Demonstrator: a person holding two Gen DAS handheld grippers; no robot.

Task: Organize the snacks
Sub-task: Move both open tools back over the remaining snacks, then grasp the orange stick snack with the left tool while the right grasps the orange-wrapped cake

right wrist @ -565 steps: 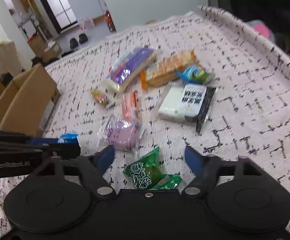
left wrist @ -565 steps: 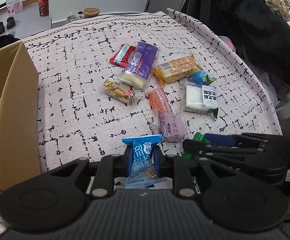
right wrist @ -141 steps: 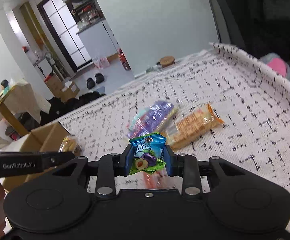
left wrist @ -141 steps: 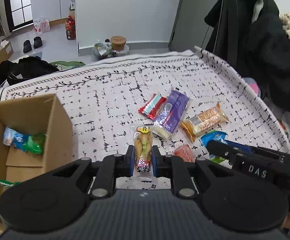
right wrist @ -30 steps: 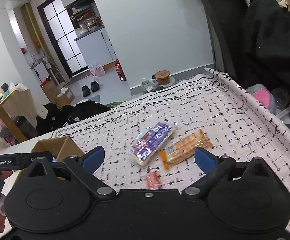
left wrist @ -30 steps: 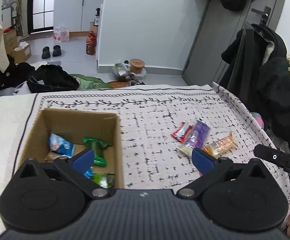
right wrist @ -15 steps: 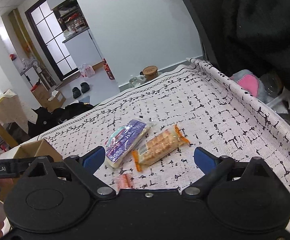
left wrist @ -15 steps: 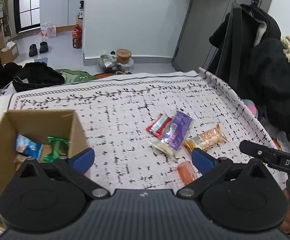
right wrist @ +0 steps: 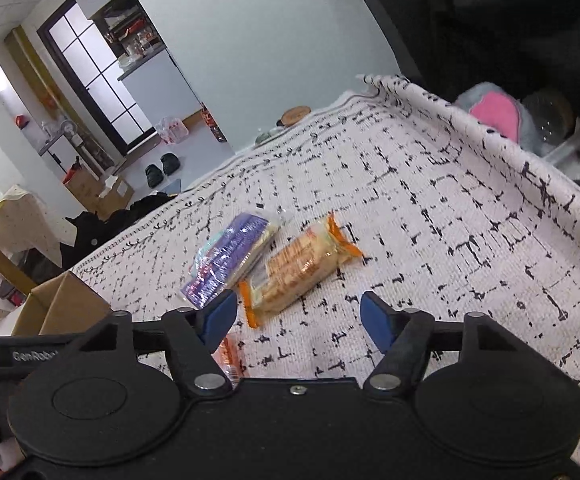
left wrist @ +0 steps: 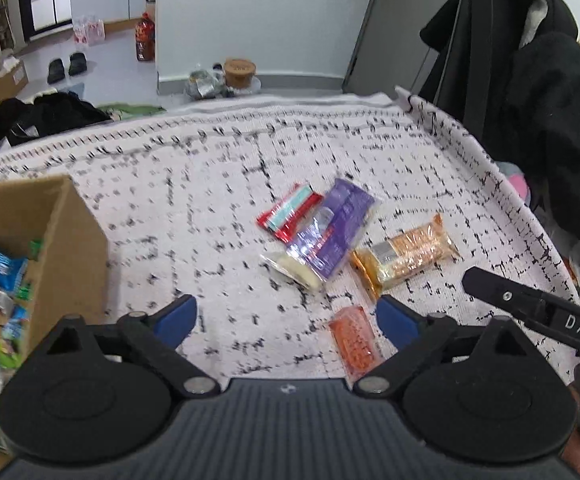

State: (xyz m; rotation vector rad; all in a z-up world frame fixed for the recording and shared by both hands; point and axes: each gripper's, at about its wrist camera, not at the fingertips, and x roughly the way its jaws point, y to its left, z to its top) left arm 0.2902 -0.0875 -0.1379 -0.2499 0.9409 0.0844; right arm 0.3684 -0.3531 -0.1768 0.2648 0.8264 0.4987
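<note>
Item: four loose snacks remaining on the cloth-covered desk.
- Small orange packet: lay nearest, just inside the right-hand blue pad of the left gripper; in the right wrist view it sat beneath the left-hand pad of the right gripper.
- Orange cracker pack: just ahead of the right gripper's jaws, slightly left of centre.
- Purple pack: ahead of both jaws, touching the cracker pack's left side.
- Red bar: farthest out, partly tucked under the purple pack.
- Cardboard box: left of the left jaws, already holding several packets.

Jaws: both pairs spread wide, holding nothing.

Step judged: reaching for the next snacks. Next move called for lowering each pair over one packet, the left likely the small orange one, the right the cracker pack, then closing across the narrow width.
</note>
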